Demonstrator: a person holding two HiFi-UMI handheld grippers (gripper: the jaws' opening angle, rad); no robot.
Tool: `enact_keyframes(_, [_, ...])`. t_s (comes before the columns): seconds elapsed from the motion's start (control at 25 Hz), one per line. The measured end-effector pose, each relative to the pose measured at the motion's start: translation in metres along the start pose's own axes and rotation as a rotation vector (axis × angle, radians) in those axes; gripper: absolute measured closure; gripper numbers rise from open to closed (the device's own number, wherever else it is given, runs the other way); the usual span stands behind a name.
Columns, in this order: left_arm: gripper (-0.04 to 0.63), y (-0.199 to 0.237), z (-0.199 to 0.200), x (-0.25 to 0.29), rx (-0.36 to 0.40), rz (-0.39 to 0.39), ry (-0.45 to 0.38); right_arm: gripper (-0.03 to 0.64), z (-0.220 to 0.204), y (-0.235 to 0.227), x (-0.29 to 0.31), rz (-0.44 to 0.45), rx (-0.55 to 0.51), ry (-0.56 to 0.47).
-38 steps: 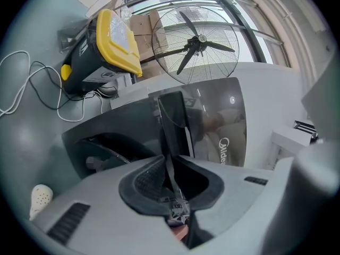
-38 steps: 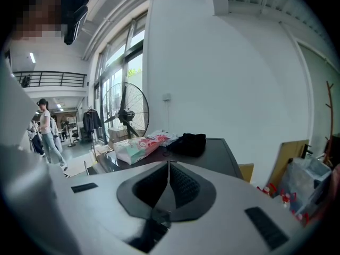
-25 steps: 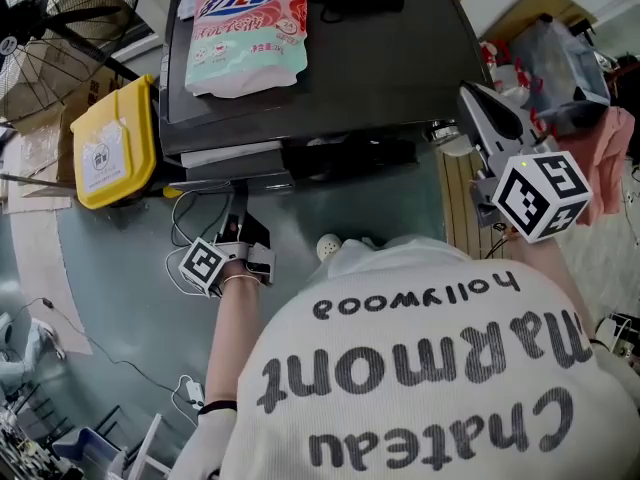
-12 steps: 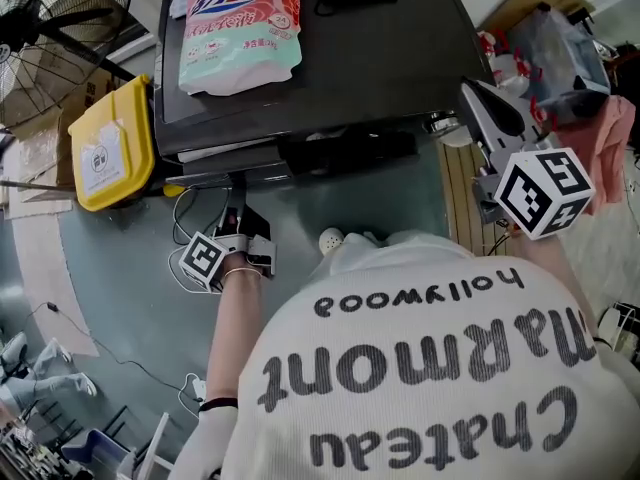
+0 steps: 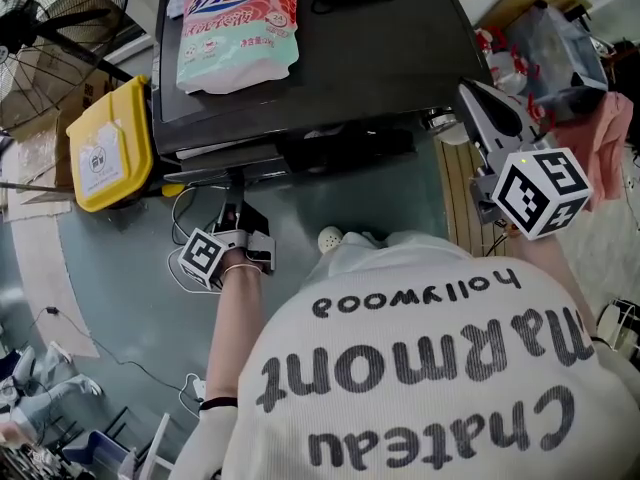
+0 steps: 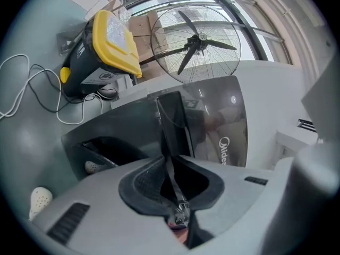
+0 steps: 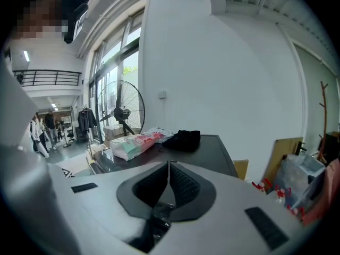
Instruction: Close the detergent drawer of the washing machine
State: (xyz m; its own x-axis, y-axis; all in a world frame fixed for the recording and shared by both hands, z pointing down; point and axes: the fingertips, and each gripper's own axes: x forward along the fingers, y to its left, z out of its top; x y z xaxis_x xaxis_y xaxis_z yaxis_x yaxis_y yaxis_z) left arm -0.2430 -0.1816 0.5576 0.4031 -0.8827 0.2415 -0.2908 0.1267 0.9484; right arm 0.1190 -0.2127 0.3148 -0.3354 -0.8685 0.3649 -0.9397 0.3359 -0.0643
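The dark grey washing machine (image 5: pixel 330 78) fills the top of the head view. Its detergent drawer (image 5: pixel 234 186) juts out of the front at the left. My left gripper (image 5: pixel 238 216) reaches up to it from below. In the left gripper view the drawer (image 6: pixel 171 121) shows as a narrow dark panel running between the pads, and my left gripper (image 6: pixel 171 162) is shut on its front edge. My right gripper (image 5: pixel 473 98) hangs in the air off the machine's right corner. In the right gripper view my right gripper (image 7: pixel 169 168) has its jaws together with nothing between them.
A pink and green detergent bag (image 5: pixel 238 28) and a black cloth (image 7: pixel 183 139) lie on the machine's top. A yellow-lidded bin (image 5: pixel 112 143) stands to its left, a large fan (image 6: pixel 194 41) behind. White cable (image 6: pixel 32 89) and a white shoe (image 5: pixel 330 240) lie on the floor.
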Motion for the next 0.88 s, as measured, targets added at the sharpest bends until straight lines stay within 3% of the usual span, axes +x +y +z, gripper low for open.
enact_keyframes(0.24, [0.537, 0.004, 0.002, 0.002, 0.006, 0.030, -0.010, 0.583, -0.004, 0.003, 0.003, 0.009, 0.006, 0.006])
enact_keyframes(0.44, [0.537, -0.005, 0.001, 0.007, -0.022, -0.004, -0.014, 0.583, -0.005, 0.003, 0.003, 0.007, 0.008, 0.006])
enact_keyframes(0.88, [0.535, -0.006, 0.006, 0.015, -0.012, 0.007, -0.016, 0.583, -0.003, 0.004, 0.006, 0.005, 0.007, 0.001])
